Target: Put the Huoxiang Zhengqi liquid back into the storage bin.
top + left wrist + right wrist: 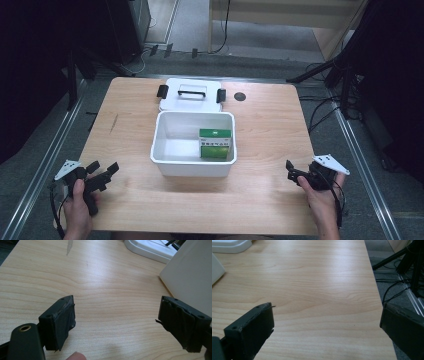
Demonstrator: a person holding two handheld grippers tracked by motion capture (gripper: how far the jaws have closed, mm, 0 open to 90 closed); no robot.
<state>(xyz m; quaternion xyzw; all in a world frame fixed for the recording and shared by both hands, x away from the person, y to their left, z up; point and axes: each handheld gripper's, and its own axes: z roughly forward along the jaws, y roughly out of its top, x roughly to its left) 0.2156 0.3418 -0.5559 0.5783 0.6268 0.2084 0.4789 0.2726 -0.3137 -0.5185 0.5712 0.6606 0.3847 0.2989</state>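
Observation:
A white open bin [192, 168] stands mid-table, and a green and white carton [215, 144] stands upright in its right half. Its white lid [190, 100], with a black handle and two black clasps, lies flat just behind it. My left gripper [103, 168] rests at the near left of the table, open, with bare wood between its jaws [117, 307]. My right gripper [295, 172] sits at the near right, also open and holding nothing [327, 312]. In the left gripper view the bin wall [190, 277] is close on the right and the lid [150, 248] is farther off.
A small black round hole [240, 96] marks the wooden table [125, 130] right of the lid. The table's right edge [379, 302] runs close to my right gripper, with cables and tripod legs [397, 270] on the floor beyond. Dark stands flank the table.

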